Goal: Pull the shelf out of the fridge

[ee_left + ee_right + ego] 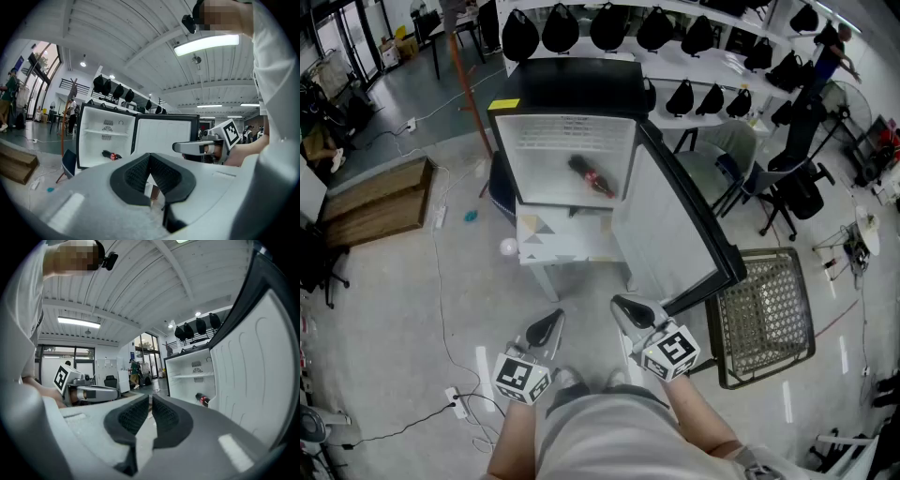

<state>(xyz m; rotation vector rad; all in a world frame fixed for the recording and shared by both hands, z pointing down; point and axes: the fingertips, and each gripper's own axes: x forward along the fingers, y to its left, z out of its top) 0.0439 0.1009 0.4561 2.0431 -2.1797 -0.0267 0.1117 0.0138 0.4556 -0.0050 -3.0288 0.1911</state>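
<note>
A small black fridge point(567, 89) stands on a low white table point(553, 242) with its door point(670, 234) swung open to the right. A white shelf point(105, 132) point(192, 376) spans the upper part of the white interior. Below it a dark bottle point(592, 177) point(111, 155) point(202, 399) with a red label lies on the floor of the fridge. My left gripper point(546, 325) point(150, 159) and right gripper point(628, 309) point(151, 399) are held close to my body, well short of the fridge. Both are shut and hold nothing.
A dark wire-mesh rack point(764, 314) lies on the floor right of the door. A wooden platform point(375, 202) sits at the left. A power strip point(455, 401) with its cable lies near my feet. Office chairs point(797, 187) and white tables with black bags stand behind.
</note>
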